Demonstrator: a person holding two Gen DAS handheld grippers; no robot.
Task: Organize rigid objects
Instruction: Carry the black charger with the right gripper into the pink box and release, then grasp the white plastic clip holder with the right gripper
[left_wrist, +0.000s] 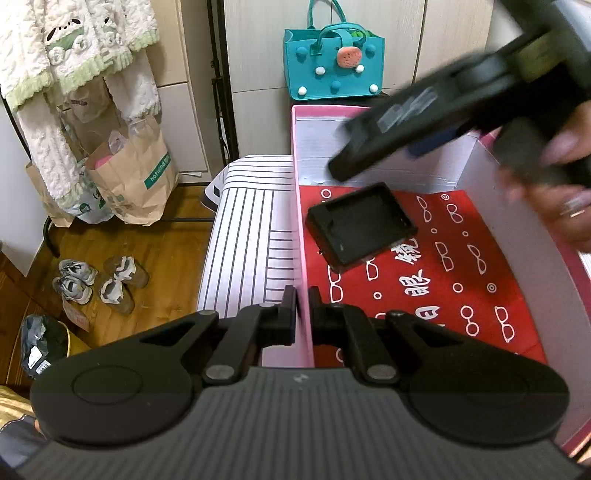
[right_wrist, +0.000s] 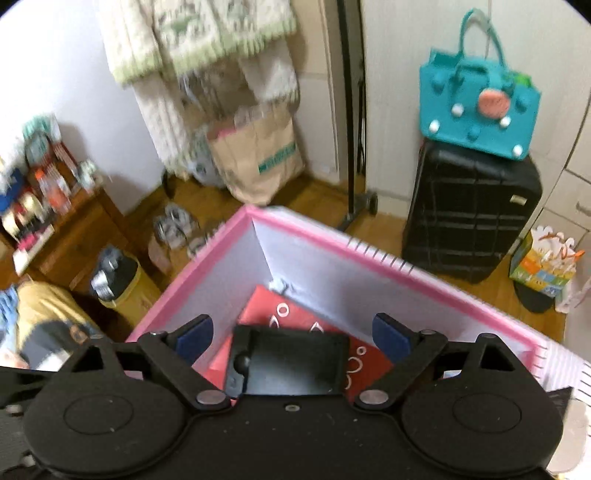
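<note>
**Left gripper clamped on pink box wall, black tray inside**

Closest to the lens: left gripper (left_wrist: 303, 299), jaws pressed together on the thin pink wall of the box (left_wrist: 300, 206), one finger outside, one inside. Lying on the red sheet (left_wrist: 461, 266) that lines the box floor: a black rectangular tray (left_wrist: 360, 227), tilted, near the left wall and toward the far end. Above the far right corner of the box: right gripper (right_wrist: 291, 334), blurred, held in a hand (left_wrist: 561, 192) with a ring. Jaws spread wide, blue pads (right_wrist: 194, 338) well apart, nothing between them, tray directly below. Beside the box's left wall: striped fabric (left_wrist: 251, 236). Beyond the far edge: teal bag (left_wrist: 334, 64).
</note>
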